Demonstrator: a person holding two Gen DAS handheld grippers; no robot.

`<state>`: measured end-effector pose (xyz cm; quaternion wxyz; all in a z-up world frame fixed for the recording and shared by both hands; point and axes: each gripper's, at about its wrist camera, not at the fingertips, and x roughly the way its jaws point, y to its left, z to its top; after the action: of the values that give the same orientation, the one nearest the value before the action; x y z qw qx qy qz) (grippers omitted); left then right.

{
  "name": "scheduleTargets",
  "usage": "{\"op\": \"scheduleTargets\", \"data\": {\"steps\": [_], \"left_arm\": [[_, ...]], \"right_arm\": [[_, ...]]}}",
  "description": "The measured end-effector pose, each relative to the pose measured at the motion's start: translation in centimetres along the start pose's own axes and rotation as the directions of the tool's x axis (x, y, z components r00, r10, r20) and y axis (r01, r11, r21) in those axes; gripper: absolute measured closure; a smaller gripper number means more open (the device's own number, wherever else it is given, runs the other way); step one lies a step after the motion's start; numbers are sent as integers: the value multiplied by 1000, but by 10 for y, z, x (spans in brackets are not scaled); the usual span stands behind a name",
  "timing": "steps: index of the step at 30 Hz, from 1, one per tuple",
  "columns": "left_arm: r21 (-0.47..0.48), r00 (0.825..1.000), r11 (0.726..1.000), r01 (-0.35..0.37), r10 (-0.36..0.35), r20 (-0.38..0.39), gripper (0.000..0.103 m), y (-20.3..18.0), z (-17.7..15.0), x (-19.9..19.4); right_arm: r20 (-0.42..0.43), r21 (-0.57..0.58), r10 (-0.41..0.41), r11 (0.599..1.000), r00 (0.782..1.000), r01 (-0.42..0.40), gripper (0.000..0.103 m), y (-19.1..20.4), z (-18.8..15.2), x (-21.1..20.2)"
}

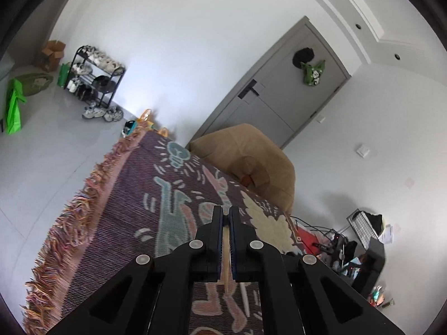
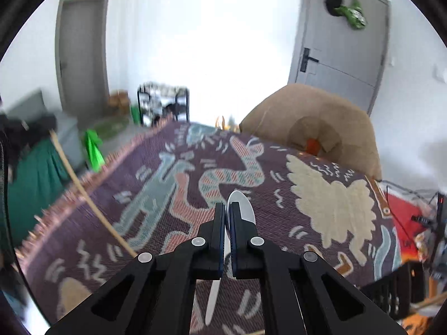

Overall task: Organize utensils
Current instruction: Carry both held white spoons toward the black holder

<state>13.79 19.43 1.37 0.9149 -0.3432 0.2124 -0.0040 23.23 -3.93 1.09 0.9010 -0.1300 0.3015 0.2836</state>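
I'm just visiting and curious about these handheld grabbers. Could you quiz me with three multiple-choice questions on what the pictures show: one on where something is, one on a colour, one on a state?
1. Where is the shoe rack?
A. against the white wall
B. on the patterned blanket
C. hanging on the door

2. What colour is the spoon in the right gripper?
A. red
B. white
C. black

3. How does the left gripper stand?
A. wide open
B. out of view
C. shut on a thin wooden stick

Answers: 1 A, it stands on the floor by the wall. 2 B, its bowl and handle are white. 3 C, the pads pinch the stick.
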Motion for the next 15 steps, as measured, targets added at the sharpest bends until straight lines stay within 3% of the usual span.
{"op": "scheduleTargets", "data": {"steps": [7, 15], "left_arm": [[97, 999, 994, 53, -53, -12, 99, -63, -11, 1], [213, 996, 973, 94, -91, -24, 99, -134, -23, 5]], "right_arm": [[148, 127, 48, 990, 988, -67, 99, -43, -4, -72], [330, 203, 73, 968, 941, -146, 99, -86, -2, -160]]}}
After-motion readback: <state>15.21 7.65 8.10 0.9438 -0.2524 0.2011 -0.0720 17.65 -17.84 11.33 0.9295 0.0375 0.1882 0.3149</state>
